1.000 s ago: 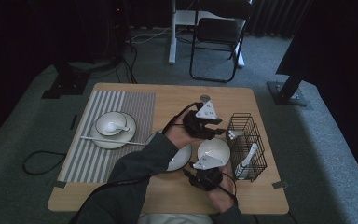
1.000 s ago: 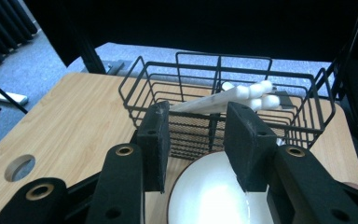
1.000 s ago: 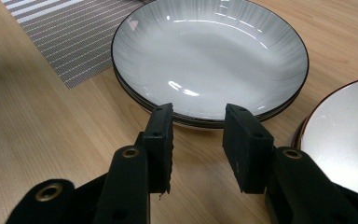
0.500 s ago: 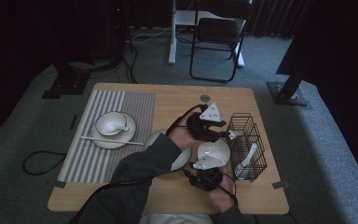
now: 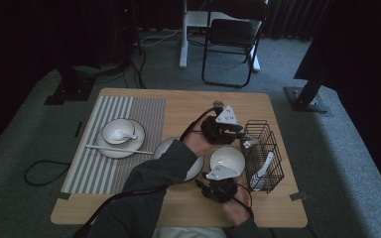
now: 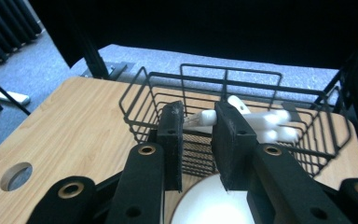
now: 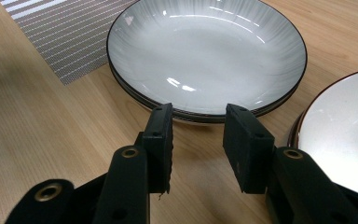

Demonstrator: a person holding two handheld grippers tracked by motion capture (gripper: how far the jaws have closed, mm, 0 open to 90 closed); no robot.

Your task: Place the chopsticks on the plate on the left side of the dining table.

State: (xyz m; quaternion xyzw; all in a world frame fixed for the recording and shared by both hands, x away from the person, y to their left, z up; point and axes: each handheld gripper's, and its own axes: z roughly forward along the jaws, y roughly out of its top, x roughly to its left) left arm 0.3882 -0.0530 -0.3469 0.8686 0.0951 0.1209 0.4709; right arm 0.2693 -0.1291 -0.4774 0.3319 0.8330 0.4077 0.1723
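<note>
A black wire basket (image 5: 265, 130) (image 6: 230, 70) stands at the table's right with white spoons (image 5: 264, 166) (image 6: 265, 120) in it. My left gripper (image 5: 242, 140) (image 6: 198, 109) reaches across to the basket's near rim. Its jaws have just been closing and stand a little apart, with a spoon handle's end in the gap between the tips; no pad visibly presses on it. My right gripper (image 5: 206, 181) (image 7: 199, 109) is open and empty, low over the wood in front of stacked grey plates (image 5: 167, 148) (image 7: 205, 51). A white bowl (image 5: 227, 159) (image 7: 345, 126) sits between the two grippers.
A striped placemat (image 5: 144, 111) lies at the left with a plate, a small bowl (image 5: 118, 132) and a spoon on it. A long white utensil (image 5: 104, 147) lies at that plate's front. A round cable hole (image 6: 16, 175) is in the tabletop. A chair (image 5: 233, 34) stands beyond the table.
My left gripper has edged to the right, closer to the basket's rim. The right gripper and the dishes have stayed where they were.
</note>
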